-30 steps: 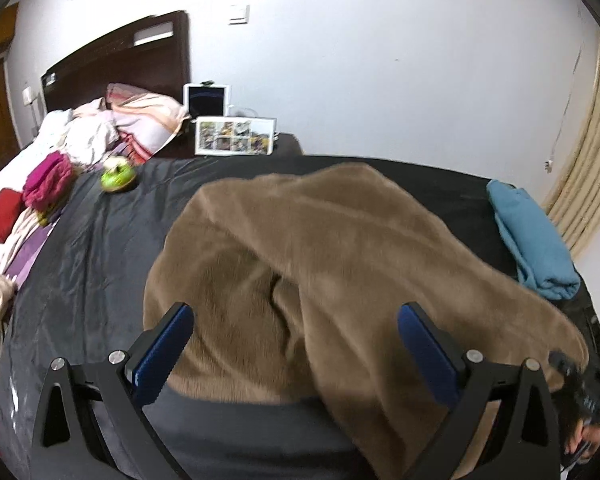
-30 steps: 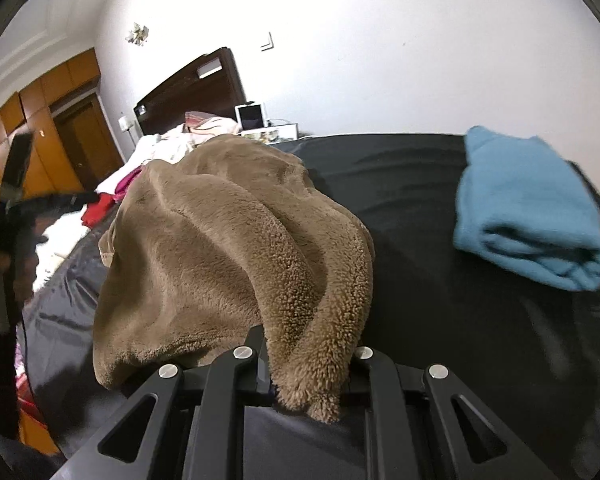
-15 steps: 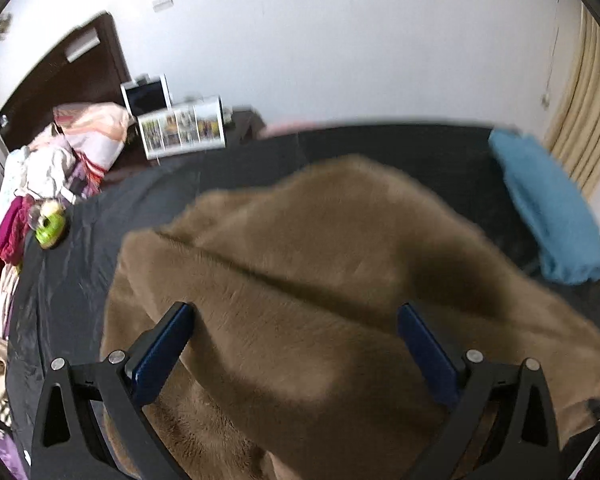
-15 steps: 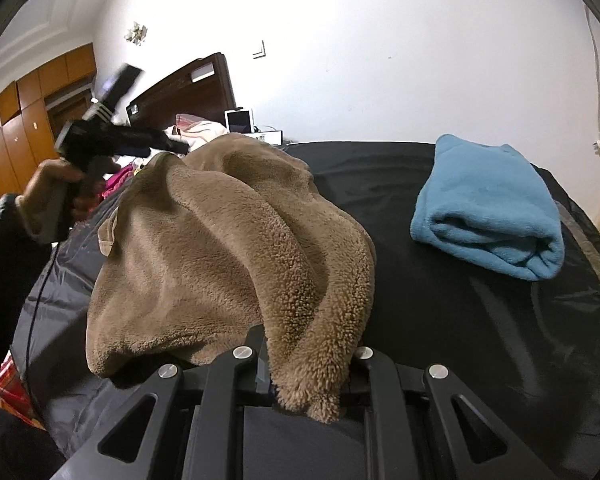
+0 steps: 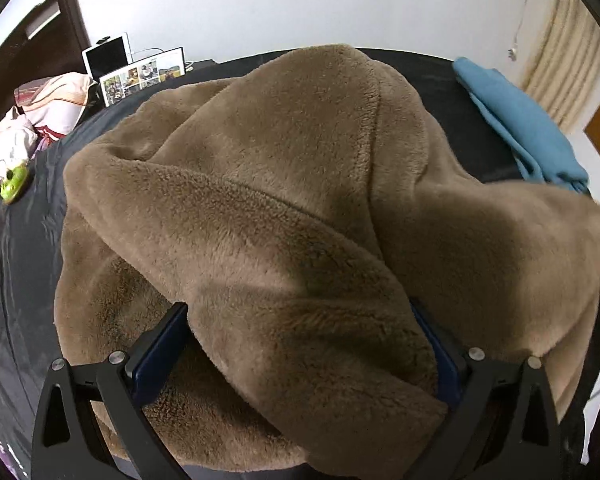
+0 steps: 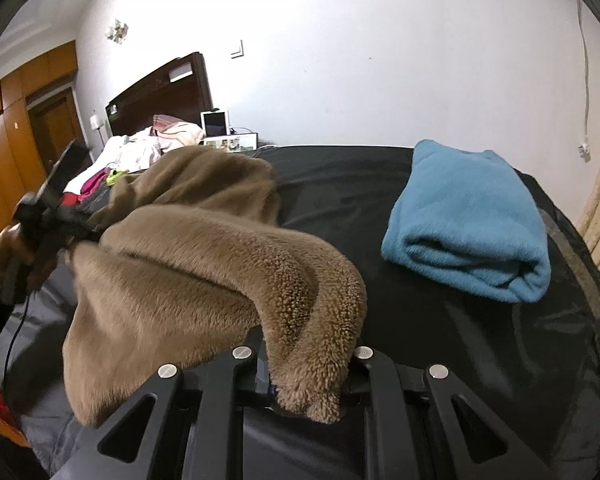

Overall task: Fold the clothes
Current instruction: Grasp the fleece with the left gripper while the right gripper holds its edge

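Two views differ: right fingers clamp brown fleece; left fingers wide, straddling it.

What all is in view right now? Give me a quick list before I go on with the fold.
Fleece garment: one, brown, bunched mid-bed on the sheet.
Folded garment: one, blue, at the bed's right side.
Bed sheet: one, black, under both garments.
Headboard: one, dark wood, against the far wall.
Clothes pile: several pieces, white, pink and red, beside the headboard.
Round item: one, green, left edge of the sheet.
Tablet: one, white frame, behind the bed.
Photo frame: one, beside the tablet.
Wardrobe: one, orange-brown, far left.
Curtain: one, beige, far right.
Left tool: black with blue pads, open, a brown fold between them.
Right tool: black, shut on the fleece garment's edge.
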